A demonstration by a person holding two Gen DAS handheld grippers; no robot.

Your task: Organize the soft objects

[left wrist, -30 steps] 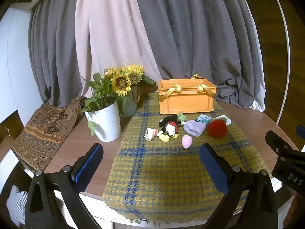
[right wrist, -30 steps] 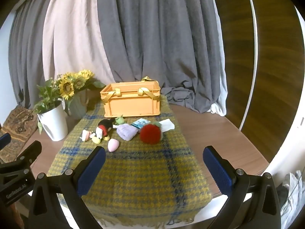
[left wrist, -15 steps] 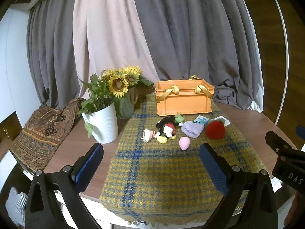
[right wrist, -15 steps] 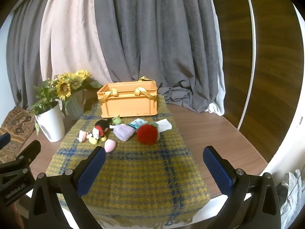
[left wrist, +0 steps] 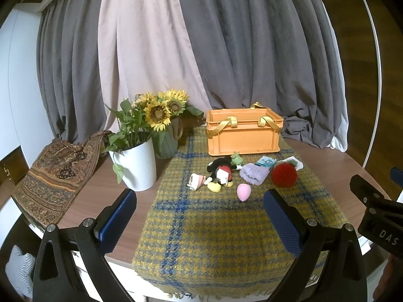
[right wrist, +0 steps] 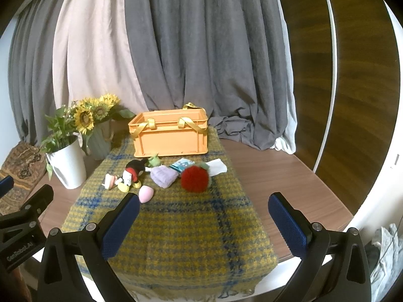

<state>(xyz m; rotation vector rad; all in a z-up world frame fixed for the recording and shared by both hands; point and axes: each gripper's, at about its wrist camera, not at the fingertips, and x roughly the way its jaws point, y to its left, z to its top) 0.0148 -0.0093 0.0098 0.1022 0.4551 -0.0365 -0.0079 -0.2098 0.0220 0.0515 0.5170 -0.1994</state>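
A yellow-and-blue plaid woollen blanket (left wrist: 226, 226) is lying down the middle of the round wooden bench (left wrist: 335, 166), with the orange plastic crate with yellow strap handles (left wrist: 243, 133) sitting at its far end. In front of the crate, a row of soft things is lying: a small pink-and-white toy (left wrist: 196, 181) leftmost, then a black-and-red mouse plush (left wrist: 221, 171), a lilac knitted piece (left wrist: 253, 173) and a red fuzzy pompom (left wrist: 284, 175) rightmost, with a pink egg-shaped sponge (left wrist: 243, 192) nearer than the row. Left of the blanket, a white ribbed plant pot (left wrist: 137, 166) is standing before a grey-green vase of sunflowers (left wrist: 165, 143), and a brown patterned cloth (left wrist: 55, 173) is draping over the bench's left edge.

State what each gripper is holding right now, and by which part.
Nothing is held. The left gripper and the right gripper are both open and empty, short of the toys, such as the pink egg, lying on the blanket.
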